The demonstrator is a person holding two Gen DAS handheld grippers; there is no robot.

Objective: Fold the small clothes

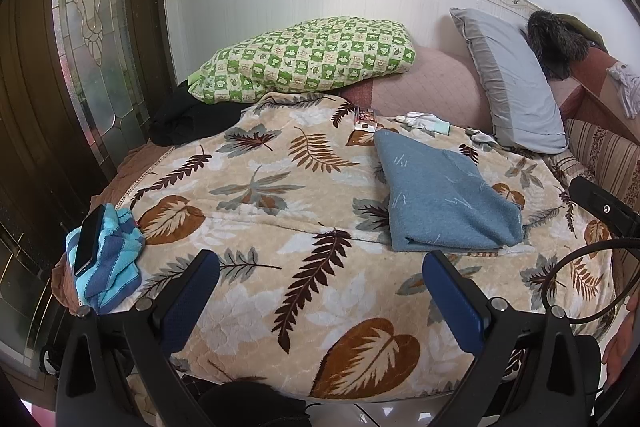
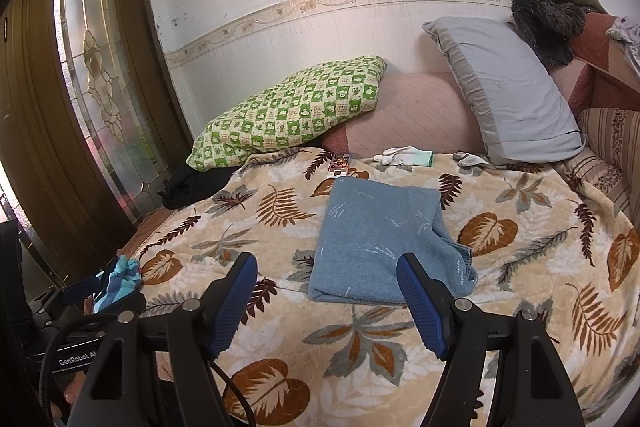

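A folded blue sweater (image 1: 444, 195) (image 2: 380, 239) lies flat on the leaf-patterned blanket (image 1: 256, 211) (image 2: 520, 267) that covers the bed. My left gripper (image 1: 320, 263) hangs open over the blanket's near edge, short of the sweater and a little to its left, with nothing between its blue pads. My right gripper (image 2: 326, 263) is open too, its tips just in front of the sweater's near fold without touching it. A striped blue and turquoise cloth (image 1: 106, 263) (image 2: 118, 281) sits bunched at the bed's left edge with a dark phone (image 1: 88, 237) lying on it.
A green checked pillow (image 1: 308, 59) (image 2: 292, 111), a pink cushion (image 2: 416, 115) and a grey pillow (image 1: 512, 83) (image 2: 508, 87) line the back. White gloves (image 1: 428, 121) (image 2: 404, 155) and a small printed packet (image 1: 365, 119) lie beyond the sweater. Black clothing (image 1: 188, 123) is heaped at left. A glazed wooden door (image 2: 92, 75) stands left.
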